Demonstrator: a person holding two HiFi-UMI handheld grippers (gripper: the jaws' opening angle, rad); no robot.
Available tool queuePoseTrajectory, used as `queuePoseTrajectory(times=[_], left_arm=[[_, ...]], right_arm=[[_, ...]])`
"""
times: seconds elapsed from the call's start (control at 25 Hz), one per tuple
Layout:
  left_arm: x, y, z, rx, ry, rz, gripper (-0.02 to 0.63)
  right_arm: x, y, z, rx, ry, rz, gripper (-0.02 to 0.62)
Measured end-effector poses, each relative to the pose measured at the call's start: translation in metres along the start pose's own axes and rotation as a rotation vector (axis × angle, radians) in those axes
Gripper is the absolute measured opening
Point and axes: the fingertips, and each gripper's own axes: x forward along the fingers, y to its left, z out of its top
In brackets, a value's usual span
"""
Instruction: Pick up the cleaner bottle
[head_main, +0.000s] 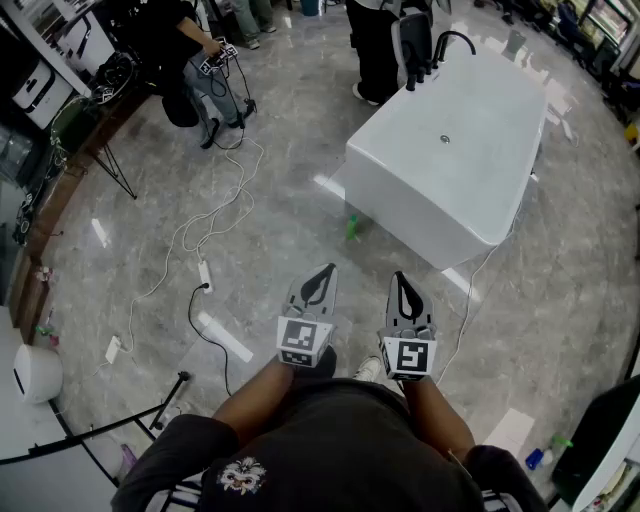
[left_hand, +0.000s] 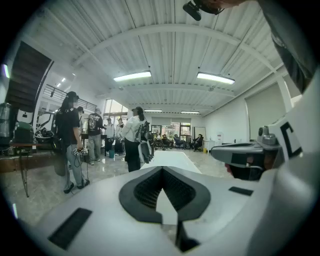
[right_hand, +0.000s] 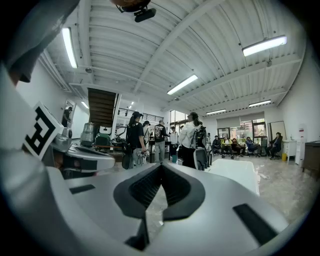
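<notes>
Green bottle (head_main: 352, 228) sits on the floor (head_main: 270, 250) at twelve o'clock; left gripper (head_main: 327, 269) and right gripper (head_main: 399, 276) are closed, empty; reaching unopened could topple it.

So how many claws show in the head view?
2: the left claw and the right claw, side by side, both shut, above the floor. None seems hidden.

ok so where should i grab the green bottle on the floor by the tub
Likely round the body of the bottle, jaws level. It seems to stand upright, and the tub is close on its right in the head view, so come from the open floor on its near side. It's too small to make out a neck or trigger.
</notes>
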Motion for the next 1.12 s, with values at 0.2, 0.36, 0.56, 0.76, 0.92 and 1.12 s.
queuePoseTrajectory(times=[0.2, 0.36, 0.56, 0.76, 0.92, 1.12], left_arm=[[0.025, 0.055, 0.001, -0.002, 0.013, -0.026, 0.002], [0.041, 0.076, -0.007, -0.017, 0.046, -0.046, 0.002], [0.077, 0.079, -0.023, -0.038, 0.092, -0.064, 0.002], [0.125, 0.074, -0.049, -0.022, 0.141, -0.064, 0.002], [0.168, 0.071, -0.073, -0.025, 0.199, -0.021, 0.002], [0.22, 0.07, -0.106, -0.038, 0.237, 0.015, 0.002]], right_arm=[[0.05, 0.012, 0.006, 0.008, 0.001, -0.062, 0.015], [0.072, 0.011, 0.007, 0.012, 0.018, -0.092, 0.015], [0.098, -0.001, -0.01, 0.039, 0.067, -0.101, 0.015], [0.13, -0.027, -0.042, 0.065, 0.108, -0.074, 0.015], [0.164, -0.057, -0.063, 0.093, 0.108, -0.011, 0.015], [0.199, -0.09, -0.098, 0.093, 0.13, 0.058, 0.015]])
